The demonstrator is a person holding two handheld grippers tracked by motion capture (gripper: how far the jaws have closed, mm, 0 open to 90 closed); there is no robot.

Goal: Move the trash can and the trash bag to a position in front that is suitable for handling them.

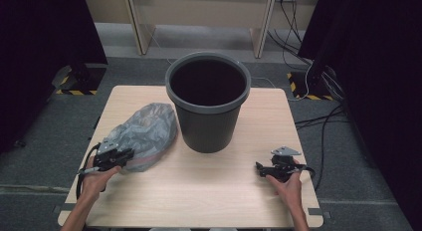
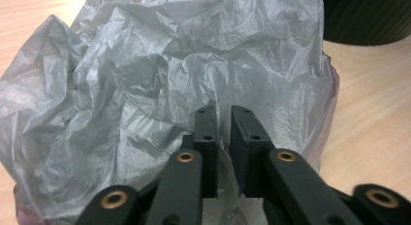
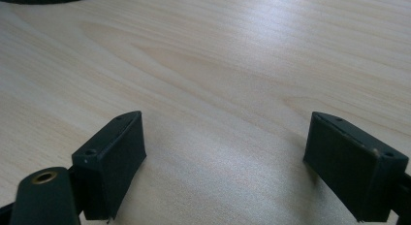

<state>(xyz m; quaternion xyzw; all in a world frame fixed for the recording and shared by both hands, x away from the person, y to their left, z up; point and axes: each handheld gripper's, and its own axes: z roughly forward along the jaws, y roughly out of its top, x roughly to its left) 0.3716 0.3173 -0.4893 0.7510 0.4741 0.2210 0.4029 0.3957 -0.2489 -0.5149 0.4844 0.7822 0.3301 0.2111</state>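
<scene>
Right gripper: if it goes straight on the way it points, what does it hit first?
Probably nothing soon. The right gripper, jaws wide open, points across bare table. The dark bin sits at the far left of its view, seemingly off that line; depth is unclear.

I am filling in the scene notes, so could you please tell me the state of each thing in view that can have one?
Grey plastic bag: crumpled, lying on the table left of the bin.
Bin: upright, open at the top, no liner over its rim.
Left gripper: jaws nearly closed, pinching a fold of the bag.
Right gripper: jaws wide open, nothing between them, low over the table.
</scene>
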